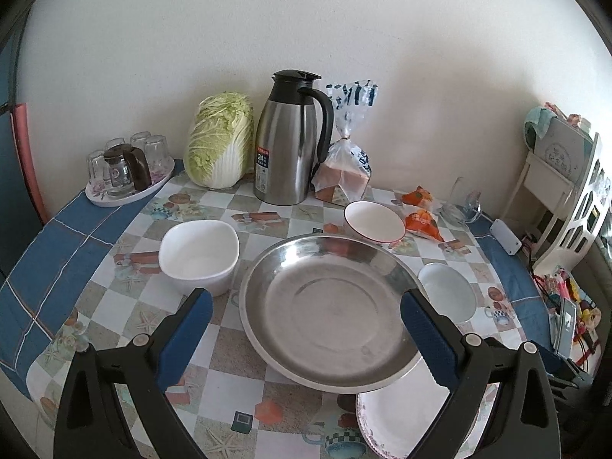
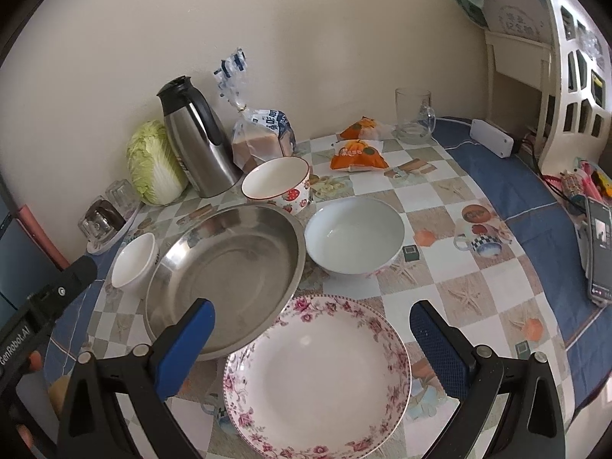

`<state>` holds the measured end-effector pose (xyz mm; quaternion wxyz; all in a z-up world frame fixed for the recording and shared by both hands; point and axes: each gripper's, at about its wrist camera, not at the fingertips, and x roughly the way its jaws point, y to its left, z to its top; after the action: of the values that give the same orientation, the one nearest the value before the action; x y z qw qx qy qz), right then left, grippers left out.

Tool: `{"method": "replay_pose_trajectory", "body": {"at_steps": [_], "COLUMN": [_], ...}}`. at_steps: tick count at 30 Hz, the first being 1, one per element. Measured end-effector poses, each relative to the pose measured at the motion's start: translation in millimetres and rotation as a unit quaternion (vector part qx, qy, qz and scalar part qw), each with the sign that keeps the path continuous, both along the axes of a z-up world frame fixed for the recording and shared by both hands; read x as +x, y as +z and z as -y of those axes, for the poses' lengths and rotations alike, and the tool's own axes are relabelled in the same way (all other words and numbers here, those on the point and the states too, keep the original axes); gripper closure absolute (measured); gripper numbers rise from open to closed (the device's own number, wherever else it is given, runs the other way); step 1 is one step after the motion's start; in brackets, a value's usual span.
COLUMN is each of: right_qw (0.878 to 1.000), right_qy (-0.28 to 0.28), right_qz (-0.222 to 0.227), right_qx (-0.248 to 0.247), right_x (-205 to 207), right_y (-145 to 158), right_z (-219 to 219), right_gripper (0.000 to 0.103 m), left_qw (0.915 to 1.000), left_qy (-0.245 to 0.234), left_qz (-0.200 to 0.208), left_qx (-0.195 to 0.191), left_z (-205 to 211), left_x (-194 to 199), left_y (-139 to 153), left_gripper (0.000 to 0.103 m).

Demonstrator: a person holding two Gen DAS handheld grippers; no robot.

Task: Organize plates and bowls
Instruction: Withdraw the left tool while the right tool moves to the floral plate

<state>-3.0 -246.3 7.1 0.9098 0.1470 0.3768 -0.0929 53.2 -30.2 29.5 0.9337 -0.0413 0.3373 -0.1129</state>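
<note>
A wide steel plate (image 1: pixel 332 310) (image 2: pixel 229 279) lies mid-table, its near edge resting over a white plate with a pink floral rim (image 1: pixel 397 420) (image 2: pixel 317 375). Around it stand a white squarish bowl (image 1: pixel 199 254) (image 2: pixel 134 264), a red-rimmed bowl with strawberry print (image 1: pixel 374 222) (image 2: pixel 277 185) and a pale plain bowl (image 1: pixel 447 290) (image 2: pixel 355 235). My left gripper (image 1: pixel 306 302) hangs open above the steel plate, holding nothing. My right gripper (image 2: pixel 311 315) is open over the floral plate's far rim, also with nothing in it.
Along the wall stand a steel thermos jug (image 1: pixel 287 141), a cabbage (image 1: pixel 220 139), a bread bag (image 1: pixel 346 172), orange snack packets (image 1: pixel 422 214), a glass mug (image 2: pixel 415 116) and a tray of glasses (image 1: pixel 126 168). A phone (image 2: pixel 598 248) lies at the right table edge beside a white shelf (image 2: pixel 554 65).
</note>
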Motion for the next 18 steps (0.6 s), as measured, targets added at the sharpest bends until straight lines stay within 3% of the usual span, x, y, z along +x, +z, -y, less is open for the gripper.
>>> {"method": "replay_pose_trajectory", "body": {"at_steps": [8,18], "right_qw": [0.999,0.996], "right_qy": [-0.014,-0.034], "right_qz": [-0.014,-0.072], "right_qx": [0.031,0.038], "right_x": [-9.4,-7.8], "right_y": [-12.9,-38.4], "right_z": [12.4,26.9], "right_gripper": [0.0,0.0], "left_qw": [0.9991,0.9952], "left_qy": [-0.036,-0.062], "left_qz": [-0.02,-0.065], "left_qx": [0.0,0.038], "left_z": [12.0,32.4], "left_x": [-3.0,0.1], "left_y": [-6.7,-25.2], "left_gripper": [0.004,0.004]}}
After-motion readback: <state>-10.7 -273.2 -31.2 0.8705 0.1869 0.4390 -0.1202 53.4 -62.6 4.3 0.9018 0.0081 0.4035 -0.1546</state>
